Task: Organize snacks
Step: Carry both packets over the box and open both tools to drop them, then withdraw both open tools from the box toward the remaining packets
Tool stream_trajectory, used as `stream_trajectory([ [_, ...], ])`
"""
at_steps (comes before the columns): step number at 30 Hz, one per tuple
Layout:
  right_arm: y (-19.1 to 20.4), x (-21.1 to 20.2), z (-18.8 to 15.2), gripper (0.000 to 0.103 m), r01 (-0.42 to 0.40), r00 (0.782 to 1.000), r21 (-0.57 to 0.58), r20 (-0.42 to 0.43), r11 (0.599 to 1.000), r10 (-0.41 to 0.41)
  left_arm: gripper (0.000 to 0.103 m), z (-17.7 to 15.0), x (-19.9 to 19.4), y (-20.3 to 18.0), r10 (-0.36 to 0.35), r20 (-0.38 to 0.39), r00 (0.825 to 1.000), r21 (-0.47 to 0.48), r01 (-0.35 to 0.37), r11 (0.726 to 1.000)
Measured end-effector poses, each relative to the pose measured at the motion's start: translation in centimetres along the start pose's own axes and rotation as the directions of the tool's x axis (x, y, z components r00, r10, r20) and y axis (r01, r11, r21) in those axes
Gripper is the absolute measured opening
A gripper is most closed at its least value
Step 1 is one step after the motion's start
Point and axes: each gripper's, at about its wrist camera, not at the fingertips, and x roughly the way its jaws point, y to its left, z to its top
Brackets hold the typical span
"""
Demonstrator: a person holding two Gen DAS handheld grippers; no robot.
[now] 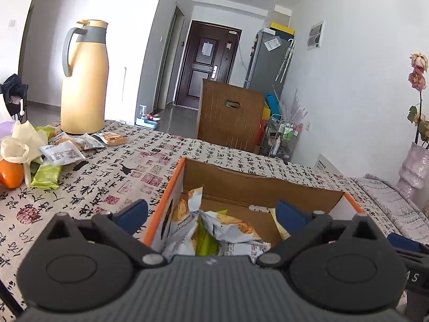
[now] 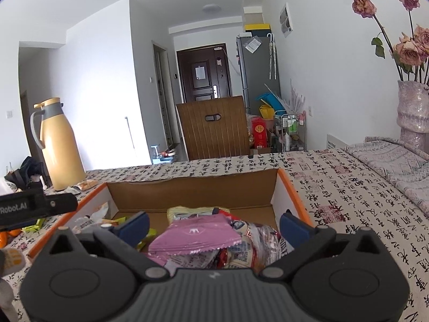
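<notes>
In the left wrist view, the far left holds a loose heap of snack packets (image 1: pixel 67 150) on the printed tablecloth (image 1: pixel 112 187), touching one another, with an orange thing (image 1: pixel 9 174) at the frame's edge and a yellow flask (image 1: pixel 84 80) upright just behind them. Between that heap and the box (image 1: pixel 254 185) lies a bare stretch of cloth. The box sits lower centre, open at the top, its orange-edged left wall running from the lower middle up toward the centre; its long axis runs across the frame. Inside, grey and green packets (image 1: pixel 228 228) lie crumpled and tilted, none clearly lined up. The left gripper (image 1: pixel 211 214) hangs over the near rim, jaws spread wide, nothing between them. Its left finger stands outside the box's left wall, the right one above the inside. Beyond the table's far edge stands a brown chair back (image 1: pixel 230 115).

In the right wrist view, the other tool's black body pokes in at mid-left. The box (image 2: pixel 193 187) fills the centre, its back wall level across the frame, the orange right edge (image 2: pixel 295 193) slanting down to the right. A pink packet (image 2: pixel 198 236) lies flat atop a pile of wrappers (image 2: pixel 249 247) near the front, its zigzag edge facing the camera. The right gripper (image 2: pixel 214 226) is spread wide, empty, both fingers inside the walls. Right of the box the cloth is bare up to a folded quilt (image 2: pixel 396 161) and vase (image 2: pixel 413 112).
</notes>
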Motion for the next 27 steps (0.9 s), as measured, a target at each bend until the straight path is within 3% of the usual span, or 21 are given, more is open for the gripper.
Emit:
stream_trajectory([
  [17, 0.5, -3.8, 1.6, 0.103, 0.001, 1.000, -0.031, -0.018, 1.000, -0.002, 0.103, 1.8, -3.7, -0.8, -0.022, -0.020, 1.000, -0.017, 0.021, 1.000],
  [27, 0.3, -8.3, -0.4, 0.103, -0.002, 0.999, -0.061, -0.039, 0.998, 0.000, 0.103, -0.4, -7.5, -0.5, -0.042, -0.051, 0.998, 0.029, 0.044, 0.999],
])
